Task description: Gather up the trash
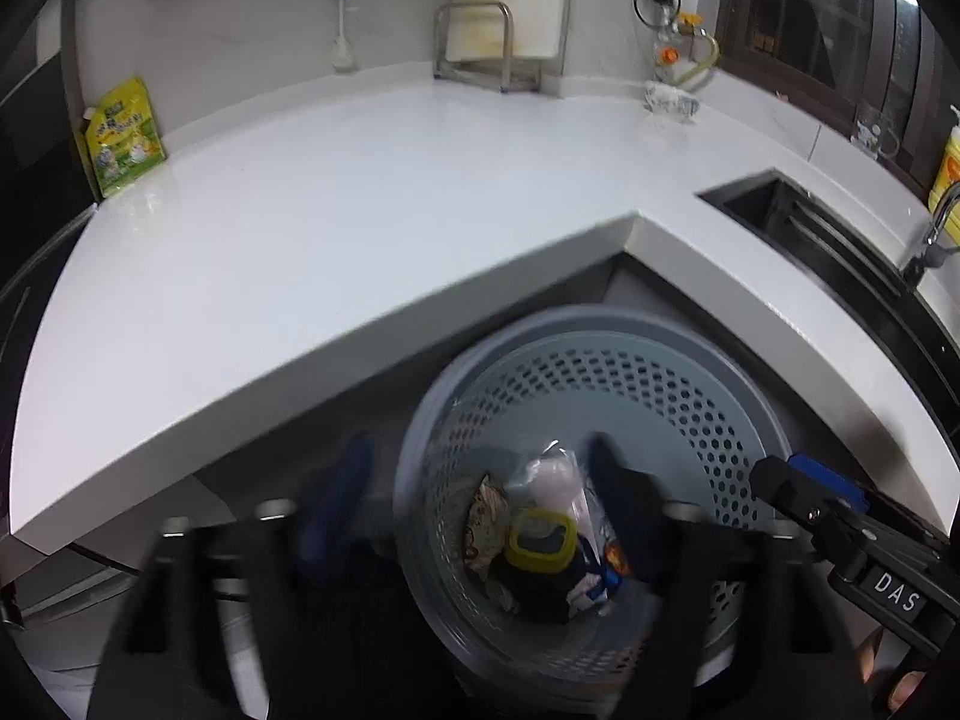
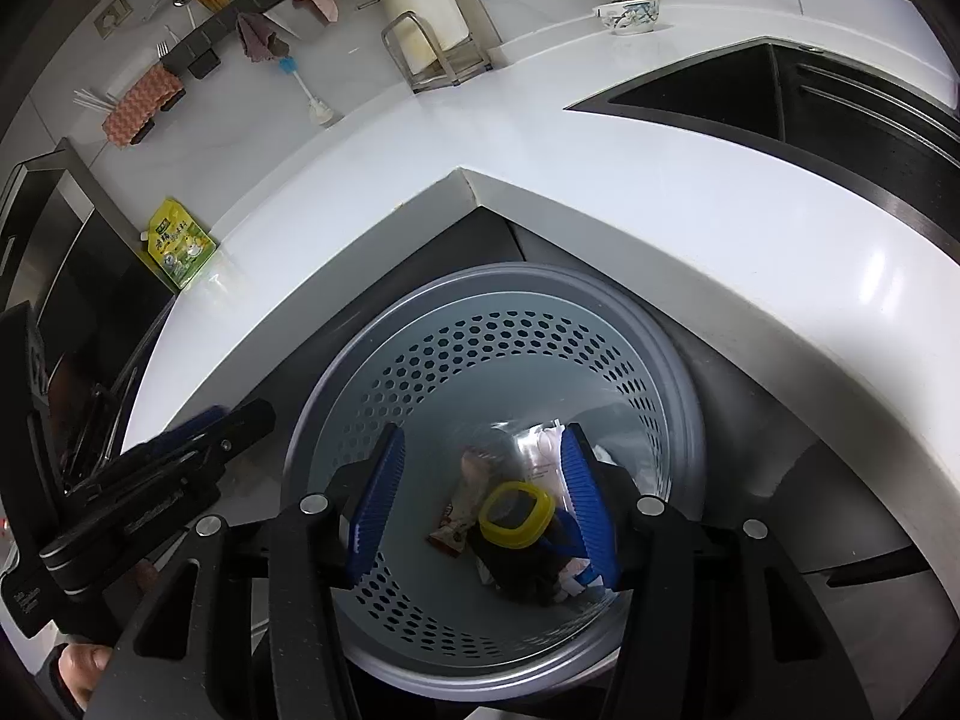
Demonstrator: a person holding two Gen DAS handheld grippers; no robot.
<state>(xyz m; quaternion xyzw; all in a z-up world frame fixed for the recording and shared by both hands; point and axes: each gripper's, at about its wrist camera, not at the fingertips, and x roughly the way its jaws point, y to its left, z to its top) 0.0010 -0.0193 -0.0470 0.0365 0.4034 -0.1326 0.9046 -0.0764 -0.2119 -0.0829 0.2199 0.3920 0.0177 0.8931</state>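
Observation:
A grey perforated bin [image 1: 606,324] [image 2: 510,276] stands on the floor under the corner of the white counter. Inside lie a dark item with a yellow ring [image 1: 540,540] [image 2: 516,513], a snack wrapper [image 1: 483,525] [image 2: 459,510], a clear plastic bag [image 1: 555,480] [image 2: 537,450] and a blue-white wrapper [image 1: 600,582]. My left gripper [image 1: 480,444] hangs over the bin, blurred, jaws wide open and empty. My right gripper [image 2: 482,429] is over the bin too, open with nothing between its blue pads. One finger of the right gripper [image 1: 798,480] shows at the left wrist view's right edge.
On the counter [image 1: 360,210] a yellow-green pouch [image 1: 123,135] [image 2: 180,243] leans against the left wall. A patterned bowl [image 1: 669,99] [image 2: 627,15] sits near the back. A dark sink [image 1: 798,216] [image 2: 780,90] lies to the right, and a cutting-board rack [image 1: 480,48] stands against the wall.

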